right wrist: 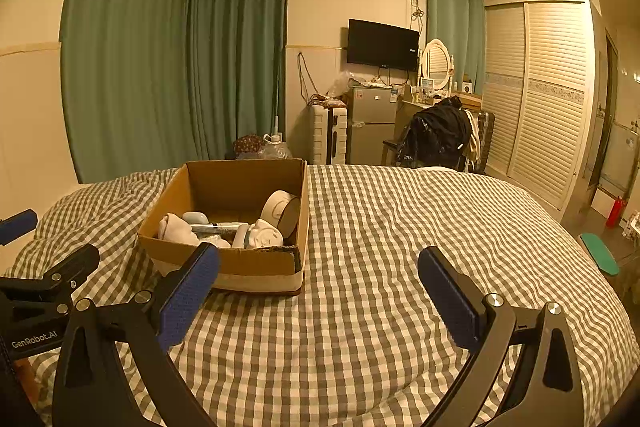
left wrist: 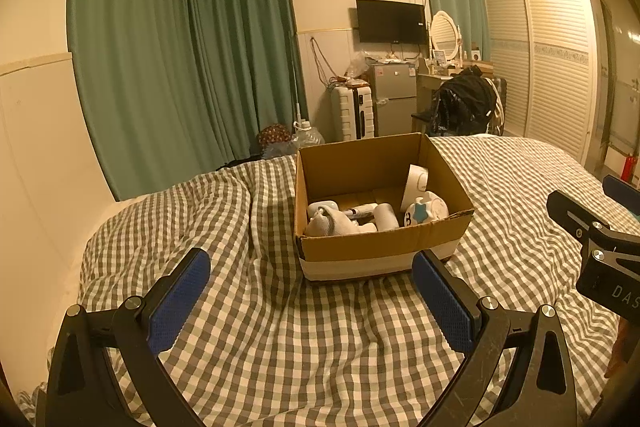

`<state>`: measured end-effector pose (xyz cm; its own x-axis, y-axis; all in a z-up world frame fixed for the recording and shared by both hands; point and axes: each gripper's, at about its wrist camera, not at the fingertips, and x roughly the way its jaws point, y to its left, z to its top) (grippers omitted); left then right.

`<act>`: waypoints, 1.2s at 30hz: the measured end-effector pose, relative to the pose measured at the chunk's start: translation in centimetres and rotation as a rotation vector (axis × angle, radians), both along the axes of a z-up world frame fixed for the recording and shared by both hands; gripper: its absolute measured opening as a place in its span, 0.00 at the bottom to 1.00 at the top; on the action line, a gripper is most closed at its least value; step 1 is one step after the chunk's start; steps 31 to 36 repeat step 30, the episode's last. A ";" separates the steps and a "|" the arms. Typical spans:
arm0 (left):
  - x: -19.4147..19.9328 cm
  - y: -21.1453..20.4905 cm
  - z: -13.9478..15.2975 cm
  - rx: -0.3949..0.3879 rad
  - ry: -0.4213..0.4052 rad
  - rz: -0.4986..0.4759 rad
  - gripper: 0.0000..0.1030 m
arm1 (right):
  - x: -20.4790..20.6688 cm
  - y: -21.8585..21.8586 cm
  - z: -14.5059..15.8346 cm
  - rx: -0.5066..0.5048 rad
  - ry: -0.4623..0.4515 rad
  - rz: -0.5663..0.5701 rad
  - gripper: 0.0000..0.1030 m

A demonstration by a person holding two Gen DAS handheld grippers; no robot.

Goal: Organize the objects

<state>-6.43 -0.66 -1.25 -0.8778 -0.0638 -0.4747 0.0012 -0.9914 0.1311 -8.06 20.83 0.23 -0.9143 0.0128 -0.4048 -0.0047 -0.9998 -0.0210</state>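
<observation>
An open cardboard box (left wrist: pixel 360 247) sits on the checked bedspread (left wrist: pixel 280 327); it also shows in the right wrist view (right wrist: pixel 256 263). Inside lie several white items: a rolled sock (left wrist: pixel 326 223), a round toy with a blue star (left wrist: pixel 424 213), a tape roll (right wrist: pixel 282 211) and a pen-like tube (right wrist: pixel 218 226). My left gripper (left wrist: pixel 312 287) is open and empty, just in front of the box. My right gripper (right wrist: pixel 320 279) is open and empty, to the right of the box and nearer than it.
The right gripper's body (left wrist: pixel 600 251) shows at the right edge of the left wrist view. Green curtains (left wrist: pixel 180 47) hang behind the bed. A suitcase (left wrist: pixel 354 113), small fridge (left wrist: pixel 392 99), chair with black clothes (left wrist: pixel 464 105) and wardrobe (left wrist: pixel 552 59) stand beyond the bed.
</observation>
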 end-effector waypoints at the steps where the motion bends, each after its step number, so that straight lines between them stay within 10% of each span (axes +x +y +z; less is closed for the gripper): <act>1: 0.0 0.0 0.0 0.001 -0.001 0.000 1.00 | 0.0 0.0 0.0 -0.001 0.000 0.000 0.97; 36: 0.0 -0.1 0.0 -0.002 0.001 0.014 1.00 | -0.7 -0.8 -0.8 0.016 -0.029 0.005 0.97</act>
